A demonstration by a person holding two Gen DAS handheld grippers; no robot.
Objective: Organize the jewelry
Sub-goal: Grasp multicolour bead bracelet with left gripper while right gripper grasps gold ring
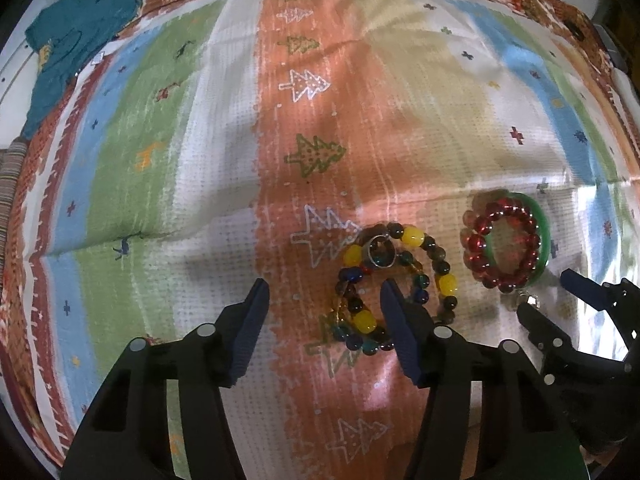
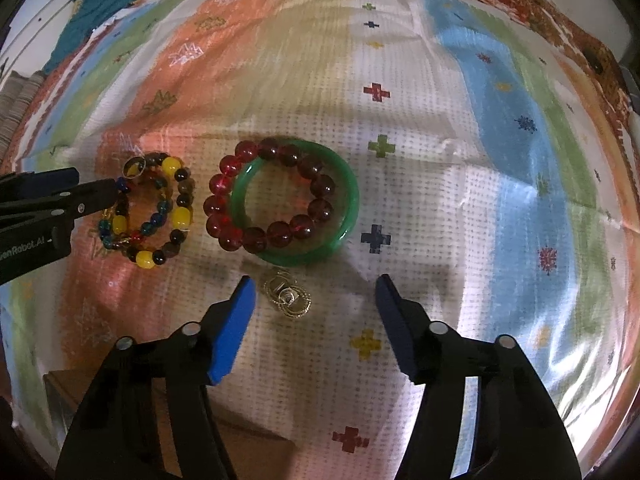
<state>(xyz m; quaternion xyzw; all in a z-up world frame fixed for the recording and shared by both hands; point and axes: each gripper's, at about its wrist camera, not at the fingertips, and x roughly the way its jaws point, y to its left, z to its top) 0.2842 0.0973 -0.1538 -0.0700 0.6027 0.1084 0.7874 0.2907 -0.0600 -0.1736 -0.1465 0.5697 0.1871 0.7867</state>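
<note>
Left wrist view looks down on a striped cloth (image 1: 160, 184) with tree and cross prints; a teal cloth (image 1: 76, 36) lies at its far left corner. Going left to right: the left gripper (image 1: 324, 292) hangs released, jaws apart, its right finger over a mixed bracelet (image 1: 396, 288) of yellow, blue and dark beads on the orange stripe, with a small silver ring (image 1: 380, 254) resting on the bracelet's far side. Just beside it, on the white stripe, a red bracelet (image 1: 500, 244) of glossy round beads lies partly on top of a green bangle (image 1: 542, 236). Nearer than these sits a small gold piece (image 2: 288, 296), blurred, apart from the bangle. Right wrist view shows the right gripper (image 2: 312, 292) released too, jaws wide on either side of the gold piece without touching it. No container shows.
</note>
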